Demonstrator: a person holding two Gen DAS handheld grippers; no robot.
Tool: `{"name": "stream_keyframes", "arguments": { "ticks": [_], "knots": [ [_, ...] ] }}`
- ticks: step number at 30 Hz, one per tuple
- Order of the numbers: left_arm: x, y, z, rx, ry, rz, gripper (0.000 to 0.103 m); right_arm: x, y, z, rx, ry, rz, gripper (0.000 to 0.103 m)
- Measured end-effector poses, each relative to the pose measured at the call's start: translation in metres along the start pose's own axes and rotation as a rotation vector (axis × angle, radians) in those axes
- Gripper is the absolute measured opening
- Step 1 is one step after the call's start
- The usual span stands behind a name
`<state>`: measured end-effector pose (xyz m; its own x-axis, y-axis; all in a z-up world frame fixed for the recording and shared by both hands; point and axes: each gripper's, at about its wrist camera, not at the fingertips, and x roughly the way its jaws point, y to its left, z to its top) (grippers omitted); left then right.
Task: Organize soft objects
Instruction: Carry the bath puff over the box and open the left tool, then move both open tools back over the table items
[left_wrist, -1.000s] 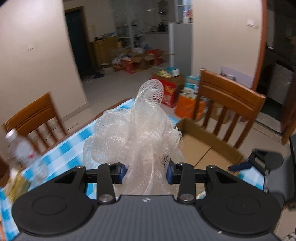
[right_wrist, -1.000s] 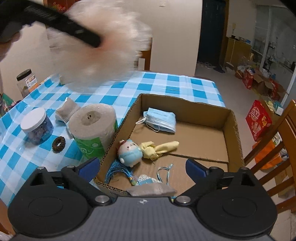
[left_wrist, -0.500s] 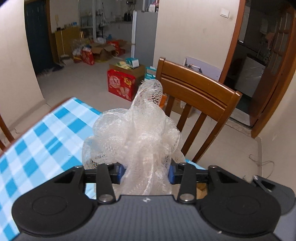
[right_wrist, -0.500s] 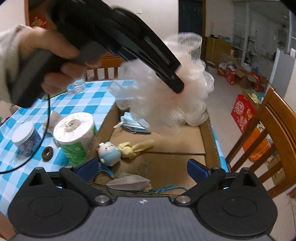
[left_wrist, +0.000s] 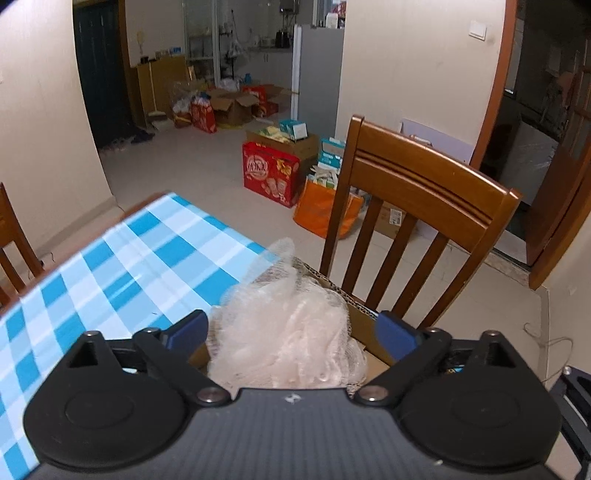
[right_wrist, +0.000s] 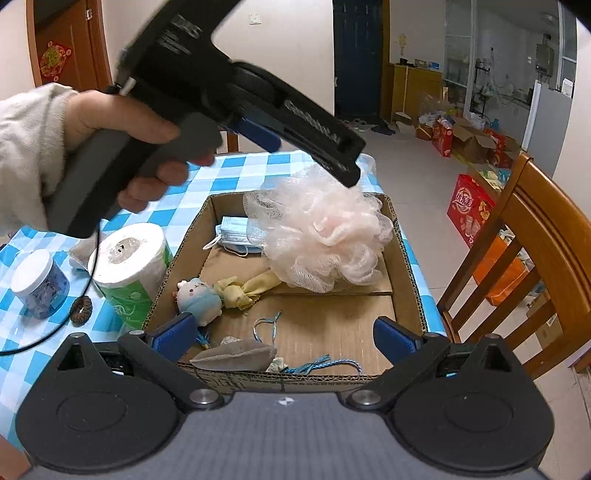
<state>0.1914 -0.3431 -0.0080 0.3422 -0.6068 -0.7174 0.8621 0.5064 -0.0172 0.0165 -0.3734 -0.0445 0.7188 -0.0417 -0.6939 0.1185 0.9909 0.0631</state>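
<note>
A pale pink mesh bath pouf (right_wrist: 325, 236) lies at the far end of the cardboard box (right_wrist: 404, 258), just under the tip of my left gripper (right_wrist: 343, 170), which a hand holds above it. In the left wrist view the pouf (left_wrist: 288, 343) sits between and below the blue pads of the left gripper (left_wrist: 291, 330). Its jaws are opening and the pads do not press on the mesh. My right gripper (right_wrist: 284, 334) hangs open over the box's near edge with nothing held.
In the box lie a blue face mask (right_wrist: 231, 236), a small plush toy (right_wrist: 197, 295), a yellow cloth (right_wrist: 243, 290) and a grey pouch (right_wrist: 236, 356). A toilet roll (right_wrist: 129, 254), jar (right_wrist: 38, 284) and hair tie (right_wrist: 81, 310) stand left. A wooden chair (right_wrist: 535, 240) stands right.
The left gripper carried the pouf over the box and lowered. Its jaws spread wide and the pouf dropped from between the pads into the box. The right gripper barely moved.
</note>
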Motion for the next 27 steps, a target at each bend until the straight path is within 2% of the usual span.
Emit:
{"name": "stream_keyframes", "arguments": {
  "ticks": [5, 13, 24, 27],
  "knots": [
    [-0.022, 0.001, -0.005, 0.016, -0.017, 0.033, 0.101, -0.001, 0.008, 0.003, -0.030, 0.005, 0.000, 0.103],
    [-0.063, 0.008, -0.033, -0.041, -0.013, 0.075, 0.101, 0.002, 0.023, 0.004, -0.064, 0.040, 0.015, 0.103],
    [-0.130, 0.022, -0.108, -0.227, -0.054, 0.211, 0.101, 0.000, 0.043, 0.002, -0.080, 0.043, 0.035, 0.103],
    [-0.144, 0.025, -0.132, -0.223, -0.047, 0.257, 0.101, -0.001, 0.052, 0.004, -0.065, 0.045, 0.035, 0.103]
  ]
}}
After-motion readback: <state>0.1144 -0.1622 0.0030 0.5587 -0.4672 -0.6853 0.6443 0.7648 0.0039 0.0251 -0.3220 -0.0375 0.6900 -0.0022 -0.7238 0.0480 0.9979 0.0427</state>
